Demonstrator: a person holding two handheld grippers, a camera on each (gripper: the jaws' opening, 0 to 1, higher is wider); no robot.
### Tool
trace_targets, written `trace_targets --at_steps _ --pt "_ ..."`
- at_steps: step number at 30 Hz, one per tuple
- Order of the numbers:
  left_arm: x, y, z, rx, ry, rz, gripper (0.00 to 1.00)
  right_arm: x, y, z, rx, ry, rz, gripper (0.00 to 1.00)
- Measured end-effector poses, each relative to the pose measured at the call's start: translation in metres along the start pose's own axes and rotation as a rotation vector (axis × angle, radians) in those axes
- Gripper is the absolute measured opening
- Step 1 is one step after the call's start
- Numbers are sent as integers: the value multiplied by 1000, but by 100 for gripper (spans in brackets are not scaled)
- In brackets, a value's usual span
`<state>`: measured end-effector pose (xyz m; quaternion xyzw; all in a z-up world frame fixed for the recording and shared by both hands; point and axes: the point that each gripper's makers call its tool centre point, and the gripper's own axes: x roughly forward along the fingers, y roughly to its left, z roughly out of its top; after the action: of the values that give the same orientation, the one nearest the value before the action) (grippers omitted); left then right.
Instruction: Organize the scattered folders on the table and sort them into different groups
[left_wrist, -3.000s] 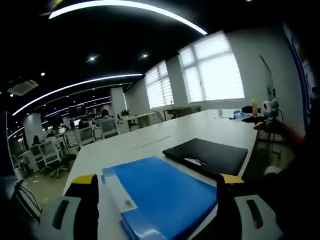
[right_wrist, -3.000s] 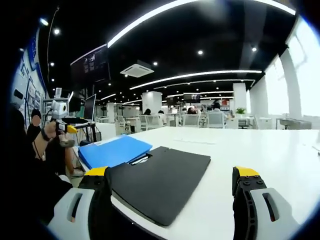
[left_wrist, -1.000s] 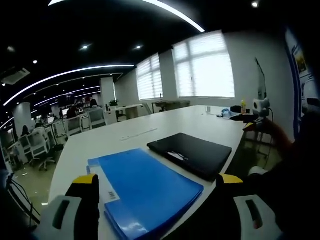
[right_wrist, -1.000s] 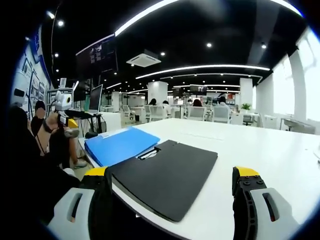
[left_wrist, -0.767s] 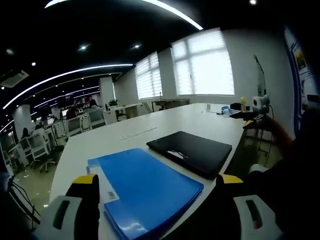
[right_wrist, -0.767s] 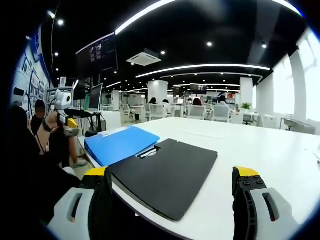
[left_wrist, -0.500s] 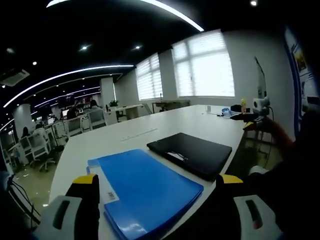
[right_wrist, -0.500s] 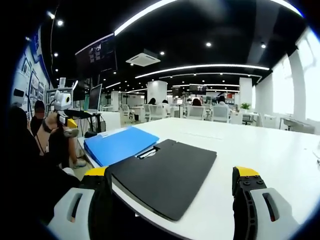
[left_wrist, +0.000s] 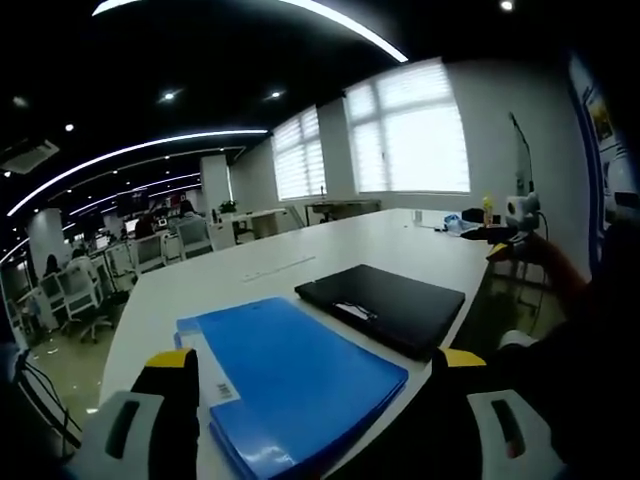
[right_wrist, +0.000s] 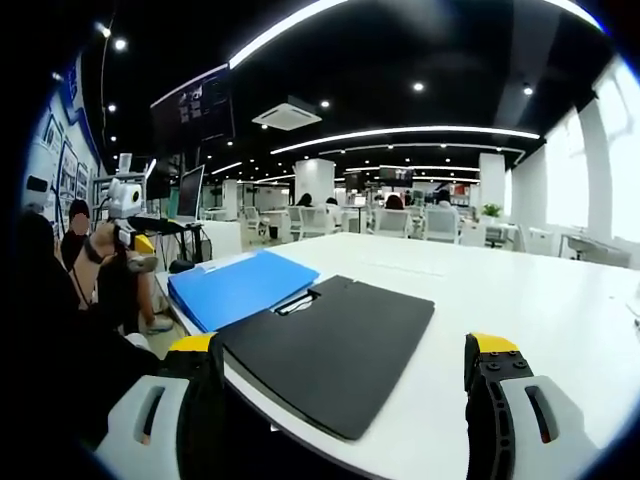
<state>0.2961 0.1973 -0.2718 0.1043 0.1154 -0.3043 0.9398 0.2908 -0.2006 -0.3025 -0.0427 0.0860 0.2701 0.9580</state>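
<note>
Open-plan office space with ceiling strip lights surrounds a long white table (right_wrist: 520, 300), over whose near edge both tools hover. From the left gripper (left_wrist: 310, 400), jaws spread wide and holding nothing, the flat blue plastic folder (left_wrist: 290, 375) lies just ahead between the yellow-tipped jaws, a white label on its spine, with the flat black folder (left_wrist: 385, 305) beside it, possibly touching. From the right gripper (right_wrist: 345, 385), likewise released and empty, the black folder (right_wrist: 335, 355) lies nearest, the blue one (right_wrist: 240, 288) beyond.
</note>
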Motion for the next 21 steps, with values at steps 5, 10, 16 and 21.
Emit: trace_targets --at_steps 5,10,16,21 --pt "0 0 0 1 1 -2 97 0 0 0 -1 -1 -1 98" --pt "0 1 -1 0 3 -1 97 0 0 0 -3 2 -2 98" --pt "0 0 -1 2 3 -2 97 0 1 -1 -5 5 -1 98" --pt "0 0 -2 1 5 -1 97 0 0 -2 -5 9 -1 98"
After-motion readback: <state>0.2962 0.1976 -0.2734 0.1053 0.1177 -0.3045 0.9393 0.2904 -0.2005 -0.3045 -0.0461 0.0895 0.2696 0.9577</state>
